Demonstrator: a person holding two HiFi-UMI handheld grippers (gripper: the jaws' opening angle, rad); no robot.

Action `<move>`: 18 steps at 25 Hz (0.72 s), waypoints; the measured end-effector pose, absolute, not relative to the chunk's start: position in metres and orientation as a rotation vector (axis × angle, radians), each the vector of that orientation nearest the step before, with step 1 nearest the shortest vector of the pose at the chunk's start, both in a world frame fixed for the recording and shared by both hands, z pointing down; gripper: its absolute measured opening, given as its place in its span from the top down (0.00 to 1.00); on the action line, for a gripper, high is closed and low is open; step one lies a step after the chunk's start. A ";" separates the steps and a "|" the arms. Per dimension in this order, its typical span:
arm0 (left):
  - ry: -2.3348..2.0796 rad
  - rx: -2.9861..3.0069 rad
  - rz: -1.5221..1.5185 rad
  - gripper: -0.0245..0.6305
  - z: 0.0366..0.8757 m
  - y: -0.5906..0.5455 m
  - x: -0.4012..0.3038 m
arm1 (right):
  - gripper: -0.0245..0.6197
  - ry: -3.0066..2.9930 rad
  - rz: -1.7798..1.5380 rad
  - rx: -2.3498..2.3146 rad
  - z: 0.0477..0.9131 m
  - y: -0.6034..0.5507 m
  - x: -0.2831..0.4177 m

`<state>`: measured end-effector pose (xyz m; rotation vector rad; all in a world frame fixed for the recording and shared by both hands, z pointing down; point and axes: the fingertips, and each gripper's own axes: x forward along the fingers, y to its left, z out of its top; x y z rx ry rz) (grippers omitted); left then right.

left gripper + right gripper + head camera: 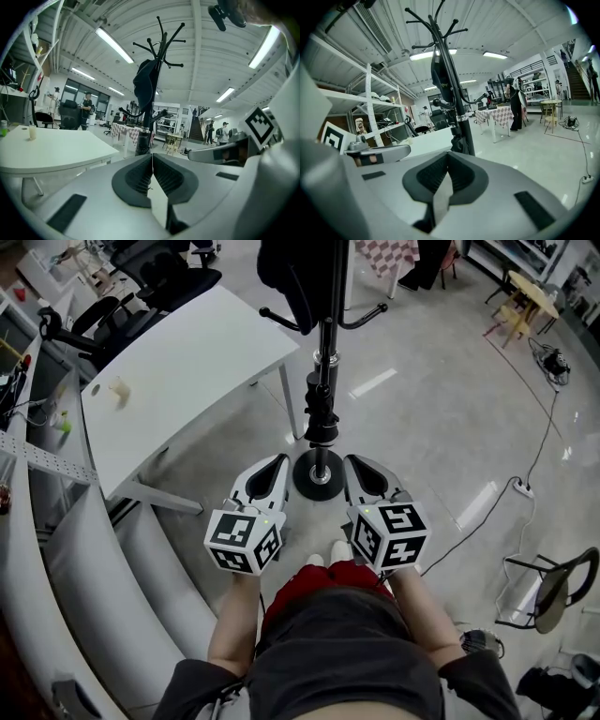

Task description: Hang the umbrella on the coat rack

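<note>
Left claw (pixel 152 161) pressed together, ribbed black pads meeting, nothing between them. Right claw (pixel 447 164) likewise closed, empty. Both smooth white shells, low centre in the head view, flanking the coat rack (pixel 322 371): slim black pole, round base, curved hooks. Umbrella (pixel 146 82), a limp dark fabric bundle, hangs from an upper hook. Smooth white round-cornered worktop (pixel 178 390) upper left.

At the head view's top edge the rack (pixel 325 345) and a dark bundle (pixel 292 277), perhaps a coat, are cut off.
</note>
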<state>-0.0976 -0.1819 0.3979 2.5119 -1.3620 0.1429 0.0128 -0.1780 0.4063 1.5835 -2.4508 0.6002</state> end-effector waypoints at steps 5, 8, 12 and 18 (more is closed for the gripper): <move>-1.356 2.532 0.121 0.94 0.384 -0.169 -0.098 | 0.93 -2.487 0.578 1.584 0.394 -0.170 0.009; -1.348 2.553 0.119 0.94 0.377 -0.161 -0.096 | 0.93 -2.508 0.560 1.588 0.389 -0.165 0.008; -1.329 2.579 0.105 0.94 0.367 -0.151 -0.095 | 0.93 -2.532 0.537 1.600 0.381 -0.156 0.008; -1.329 2.597 0.079 0.94 0.355 -0.140 -0.094 | 0.93 -2.566 0.453 1.614 0.366 -0.146 0.011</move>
